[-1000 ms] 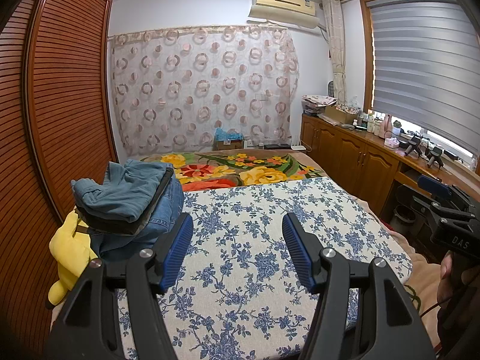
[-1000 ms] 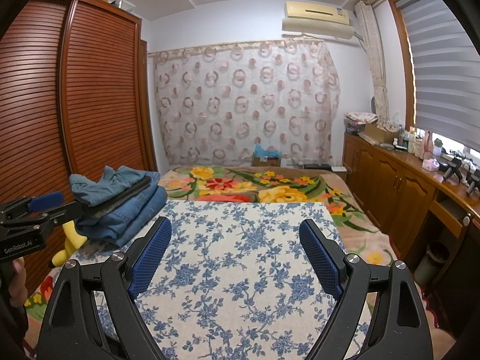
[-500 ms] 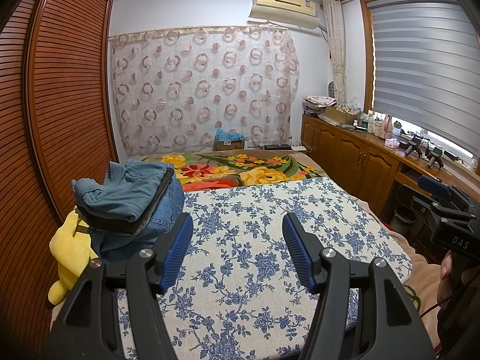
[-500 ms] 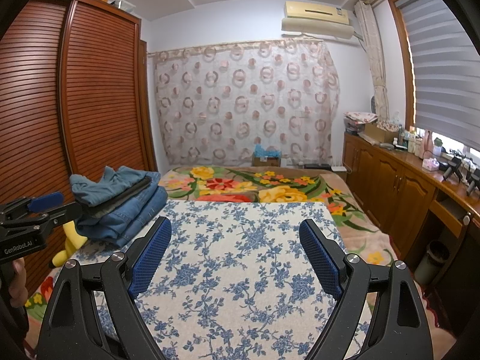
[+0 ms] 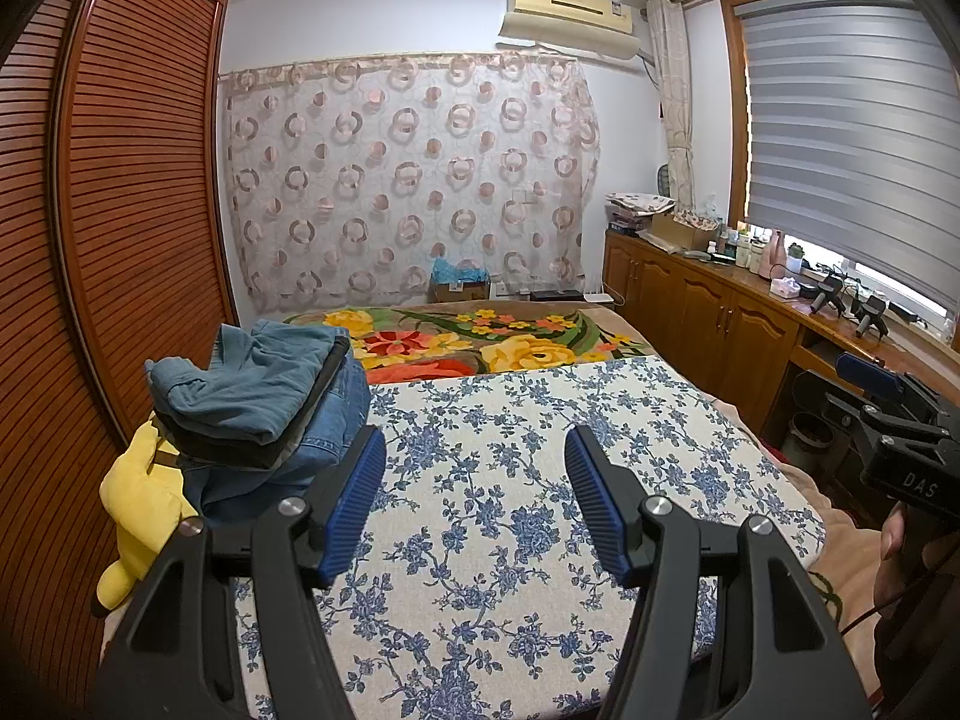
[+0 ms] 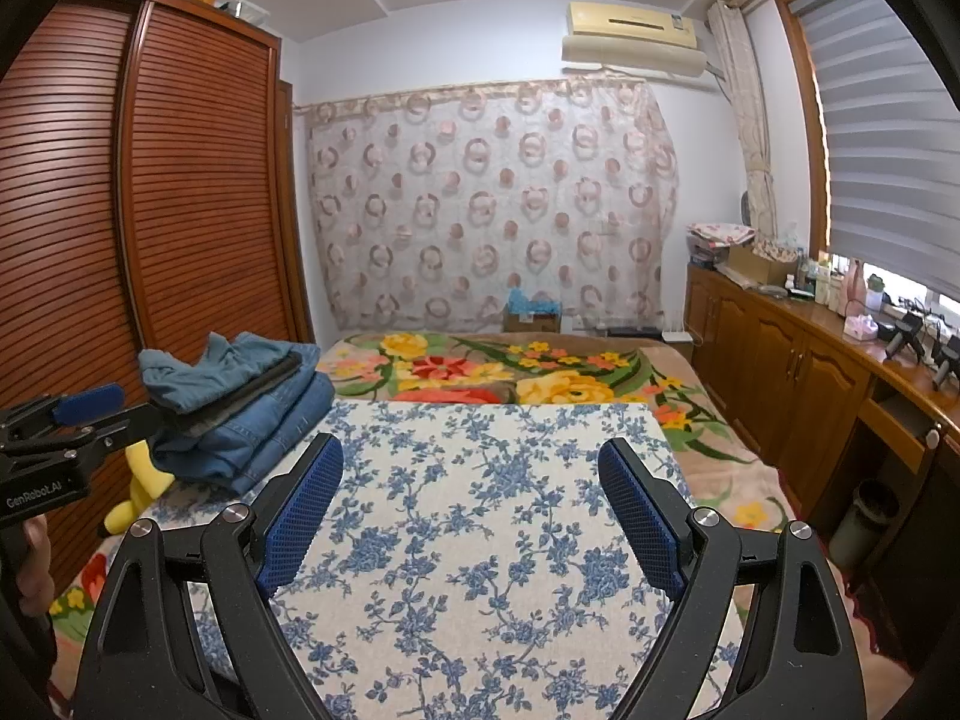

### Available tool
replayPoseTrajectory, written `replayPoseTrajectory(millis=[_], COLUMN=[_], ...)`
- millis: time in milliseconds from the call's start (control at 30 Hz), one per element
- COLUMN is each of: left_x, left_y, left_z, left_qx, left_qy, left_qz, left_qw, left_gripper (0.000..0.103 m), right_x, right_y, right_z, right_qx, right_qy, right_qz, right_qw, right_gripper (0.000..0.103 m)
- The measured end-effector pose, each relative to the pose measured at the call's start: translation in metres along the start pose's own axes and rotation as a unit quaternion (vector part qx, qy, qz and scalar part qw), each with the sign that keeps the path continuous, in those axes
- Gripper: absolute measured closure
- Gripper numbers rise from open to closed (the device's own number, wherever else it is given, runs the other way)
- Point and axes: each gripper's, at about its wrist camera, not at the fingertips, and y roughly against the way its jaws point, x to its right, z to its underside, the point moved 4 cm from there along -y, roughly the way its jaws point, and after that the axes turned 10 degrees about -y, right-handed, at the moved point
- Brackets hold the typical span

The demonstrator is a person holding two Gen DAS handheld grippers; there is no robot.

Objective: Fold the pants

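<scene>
A stack of folded pants [image 5: 264, 408], blue denim with a teal pair on top, lies at the left edge of the bed; it also shows in the right wrist view [image 6: 240, 408]. My left gripper [image 5: 474, 444] is open and empty above the blue-flowered cloth [image 5: 540, 510], just right of the stack. My right gripper [image 6: 471, 456] is open and empty above the same cloth [image 6: 480, 540]. Each gripper shows at the edge of the other's view, the right one in the left wrist view [image 5: 900, 420], the left one in the right wrist view [image 6: 66, 426].
A yellow plush toy [image 5: 144, 504] lies under the stack at the bed's left edge. A wooden wardrobe [image 5: 108, 240] stands on the left. A flowered blanket [image 5: 480, 348] covers the far bed. Wooden cabinets [image 5: 720, 324] line the right wall.
</scene>
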Motion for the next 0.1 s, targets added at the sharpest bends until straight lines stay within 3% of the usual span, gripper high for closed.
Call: replayPoseTrajectory(millis=[100], left_x=[-0.0007], left_y=[0.0001], left_z=[0.0003], left_qx=[0.000], left_qy=[0.000], left_qz=[0.000], left_qw=[1.0000], left_gripper=[0.041], right_x=[0.0001], right_y=[-0.0001], right_z=[0.0002], right_qx=[0.000], right_qy=[0.000], right_qz=[-0.001], right_qw=[1.000], right_gripper=[0.014])
